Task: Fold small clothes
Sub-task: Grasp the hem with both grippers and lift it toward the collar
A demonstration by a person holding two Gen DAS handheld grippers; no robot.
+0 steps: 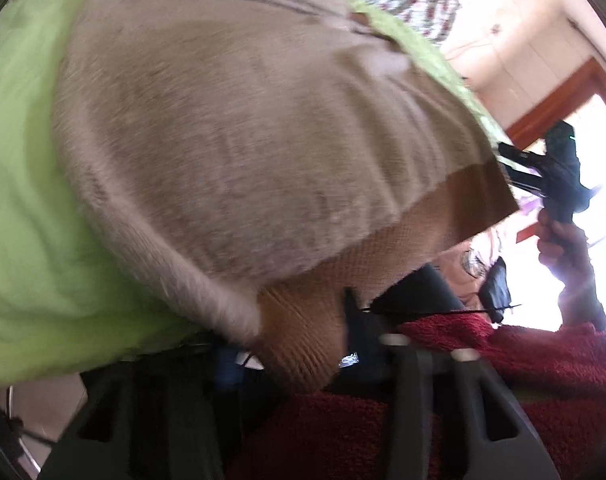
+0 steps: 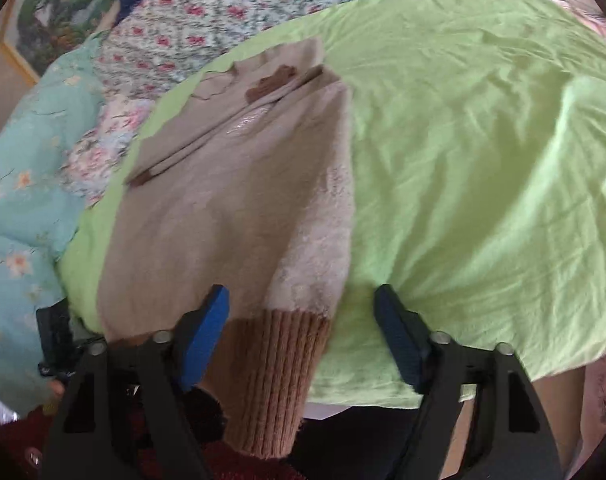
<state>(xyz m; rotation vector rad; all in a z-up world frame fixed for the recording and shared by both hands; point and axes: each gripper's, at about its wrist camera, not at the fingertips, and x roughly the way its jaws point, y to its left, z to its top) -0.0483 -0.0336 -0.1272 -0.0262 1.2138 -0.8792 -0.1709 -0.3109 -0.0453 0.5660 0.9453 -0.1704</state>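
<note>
We see the beige sweater point(image 2: 231, 208) lying on the green sheet point(image 2: 483, 160), its ribbed brown hem point(image 2: 271, 372) overhanging the near edge, likely for gripping. Our right claw point(image 2: 301, 334) is spread wide, holding nothing. Left claw point(image 1: 343, 364): its fingers look bunched into the hem, though we cannot tell if clenched. Fabric looks fuzzy, partly folded lengthwise.

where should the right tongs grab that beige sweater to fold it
Probably the brown ribbed cuff, which hangs off the near edge of the green sheet. Come in from the near side with the open right tongs; that free edge lets one finger slip underneath.
</note>
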